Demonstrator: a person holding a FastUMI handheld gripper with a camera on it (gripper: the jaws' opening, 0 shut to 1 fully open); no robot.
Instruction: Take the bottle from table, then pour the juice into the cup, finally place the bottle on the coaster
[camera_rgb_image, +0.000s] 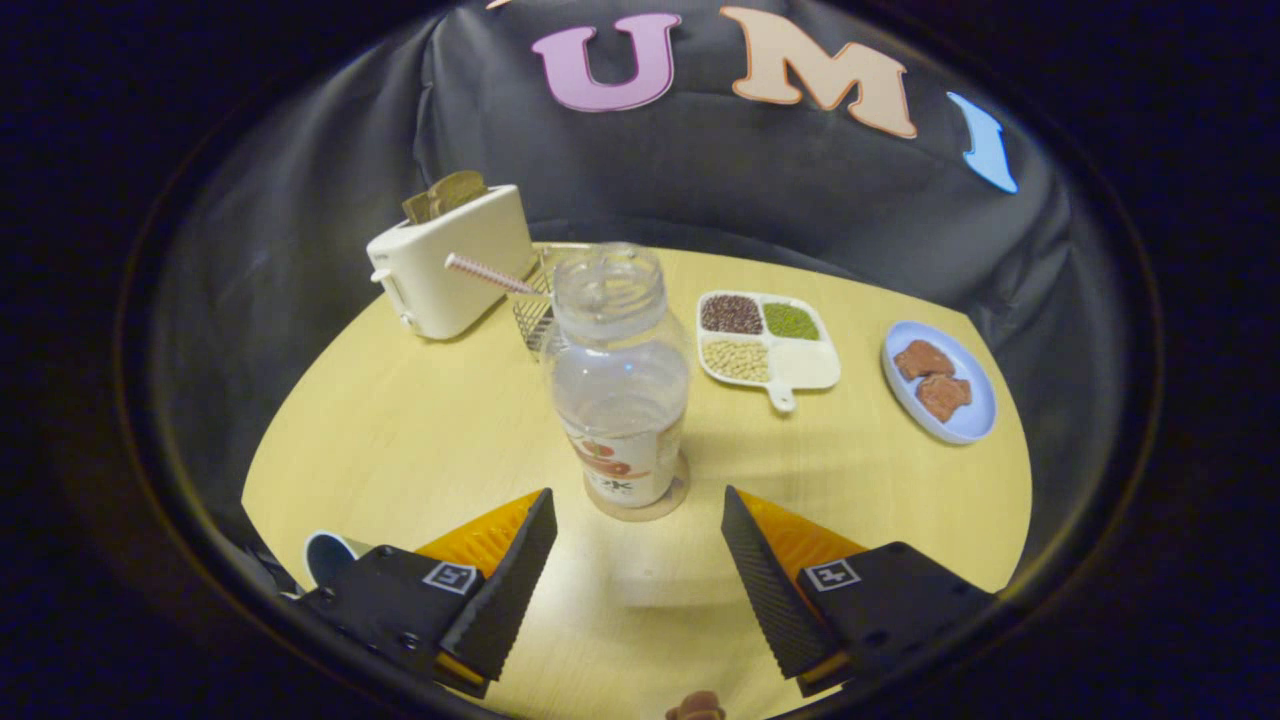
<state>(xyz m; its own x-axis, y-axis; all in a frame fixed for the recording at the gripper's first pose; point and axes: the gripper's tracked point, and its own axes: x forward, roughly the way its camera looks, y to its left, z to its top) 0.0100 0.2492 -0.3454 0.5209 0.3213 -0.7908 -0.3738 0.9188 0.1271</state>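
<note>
Table (400, 430): round, pale wood; it carries every item below.
Toaster (455, 262): at the far side, beyond the bottle and to one side of it, with slices in its slots.
Bottle (622, 380): clear, uncapped, upright on the coaster, just ahead of the fingers and centred on the gap between them. A little liquid shows in the lower body, though the label hides the true level.
Bottle axis: long axis vertical, mouth pointing straight up, base flat on the coaster with no visible lean.
Gripper (638, 530): jaws wide open, nothing held; both fingers stand clear of the bottle, one to each side of its base.
Tray (805, 365): divided, three compartments filled with beans or grains, beyond the bottle.
Plate (965, 420): holds two brown pieces, well apart from the bottle.
Basket (535, 318): wire, behind the bottle, with a striped straw (485, 272) lying across it.
Coaster (672, 497): round, under the bottle; its rim shows around the base.
Cup (328, 555): beside the near finger, partly hidden; contents cannot be told.
Step in hand: judged to be release after placing. Back straight out along the finger line, keeping the jaws wide so neither finger clips the bottle and tips it.
</note>
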